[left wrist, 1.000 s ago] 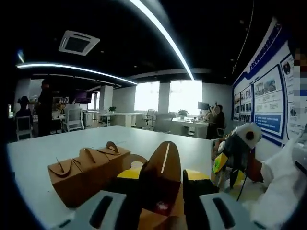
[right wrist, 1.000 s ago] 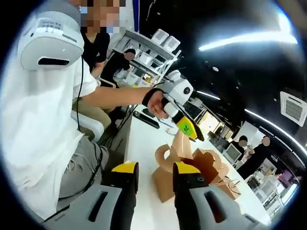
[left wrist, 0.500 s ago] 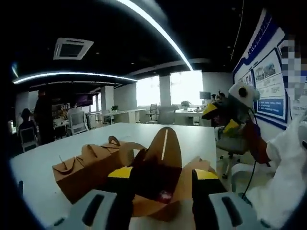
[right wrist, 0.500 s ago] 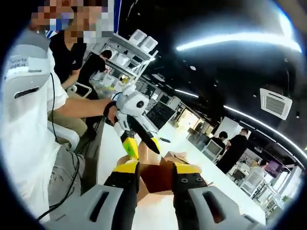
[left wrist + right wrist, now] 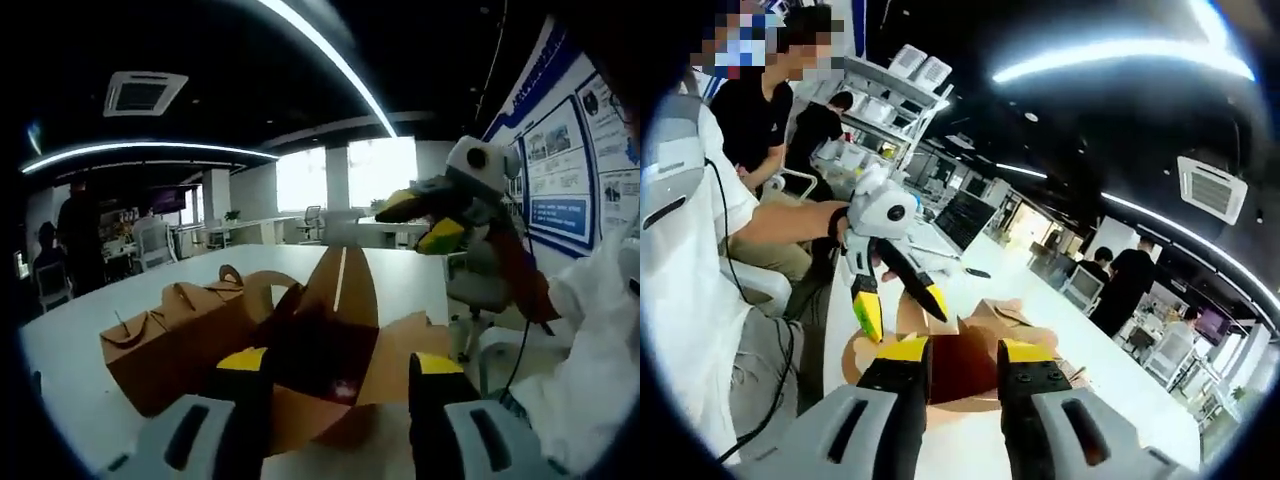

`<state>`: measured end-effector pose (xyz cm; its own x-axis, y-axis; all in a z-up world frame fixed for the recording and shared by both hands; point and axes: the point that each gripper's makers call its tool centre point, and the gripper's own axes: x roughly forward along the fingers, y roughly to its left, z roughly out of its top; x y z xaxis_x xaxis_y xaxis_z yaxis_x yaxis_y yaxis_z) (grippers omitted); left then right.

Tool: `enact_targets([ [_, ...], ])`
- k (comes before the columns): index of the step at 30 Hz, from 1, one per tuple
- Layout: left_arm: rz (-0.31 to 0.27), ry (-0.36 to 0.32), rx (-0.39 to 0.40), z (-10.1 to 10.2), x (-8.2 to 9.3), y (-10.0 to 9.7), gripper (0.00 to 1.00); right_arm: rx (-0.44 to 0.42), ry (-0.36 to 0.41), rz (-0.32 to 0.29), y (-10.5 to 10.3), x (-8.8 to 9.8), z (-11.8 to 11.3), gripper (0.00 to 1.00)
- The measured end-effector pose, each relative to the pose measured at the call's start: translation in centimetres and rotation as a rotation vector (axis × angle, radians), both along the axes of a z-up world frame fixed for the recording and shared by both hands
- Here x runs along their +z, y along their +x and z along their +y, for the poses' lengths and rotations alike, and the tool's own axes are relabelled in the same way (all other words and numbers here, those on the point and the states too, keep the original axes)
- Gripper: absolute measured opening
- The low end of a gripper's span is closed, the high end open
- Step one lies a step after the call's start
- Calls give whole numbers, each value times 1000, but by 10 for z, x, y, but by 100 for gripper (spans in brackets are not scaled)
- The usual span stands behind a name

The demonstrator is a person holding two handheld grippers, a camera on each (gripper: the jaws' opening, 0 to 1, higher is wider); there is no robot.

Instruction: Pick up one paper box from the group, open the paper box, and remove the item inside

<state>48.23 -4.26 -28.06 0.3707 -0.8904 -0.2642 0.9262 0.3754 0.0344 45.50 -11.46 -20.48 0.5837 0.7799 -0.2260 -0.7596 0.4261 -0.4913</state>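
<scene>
While your left gripper (image 5: 338, 368) looks across the white table (image 5: 80, 330), its view gives you the opened brown paper box (image 5: 335, 340) head-on: flaps spread outward, one tall flap standing upright behind the dark interior, and a small reddish item (image 5: 343, 388) lying low inside, too blurred to identify. Its yellow-tipped black jaws stand wide, one on each side of that box, and you cannot tell whether they touch the flaps. To the box's left sits the row of closed brown paper boxes with curved handles (image 5: 175, 335), touching or just beside it. Your right gripper (image 5: 420, 225) comes in from the right, raised above the table, jaws parted and holding nothing.

The right gripper view shows you what the first does not: your left forearm (image 5: 790, 222) stretched out from the white sleeve (image 5: 685, 260), hand wrapped round the left gripper (image 5: 902, 310), its jaws angled down and spread over the near edge of the opened box (image 5: 960, 365). Your right gripper's (image 5: 962, 360) own jaws rise with a moderate gap between them, nothing in them, framing the box's dark interior. A seated person in black (image 5: 760, 110) is behind you.
</scene>
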Motion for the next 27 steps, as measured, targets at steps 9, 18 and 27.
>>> enact_targets([
  [9,-22,20,-8,2,-6,0,58,25,-64,78,9,-11,14,27],
  [18,-32,16,-13,1,-9,0,58,40,-122,171,18,-14,26,25],
  [27,-47,-3,-19,2,-9,-2,58,45,-225,254,21,-26,32,23],
])
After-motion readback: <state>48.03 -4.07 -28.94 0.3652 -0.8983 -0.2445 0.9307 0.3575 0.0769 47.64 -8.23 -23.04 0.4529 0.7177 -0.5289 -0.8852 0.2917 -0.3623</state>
